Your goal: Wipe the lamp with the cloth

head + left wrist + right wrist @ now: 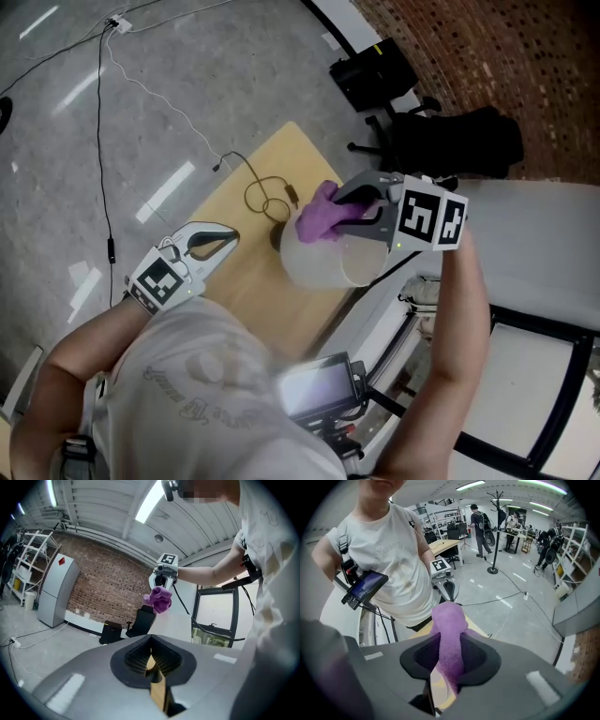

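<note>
A lamp with a white shade (314, 264) stands on a small wooden table (248, 281), its cord coiled (267, 197) behind it. My right gripper (333, 214) hovers just above the shade, pointing steeply down, shut on a purple cloth (317, 221). The cloth (449, 630) runs up between its jaws and bunches past the tips. The left gripper view shows that cloth (159, 599) hanging from the right gripper (161, 584). Held level to the left of the lamp, my left gripper (231, 238) has its jaws meeting at the tips (150, 639) with nothing between them.
A black office chair (450, 141) and a black box (370, 70) stand beyond the table. A thin white cable (159, 98) runs over the grey floor. A black metal frame (539, 323) is at the right. Several people stand far off in the right gripper view.
</note>
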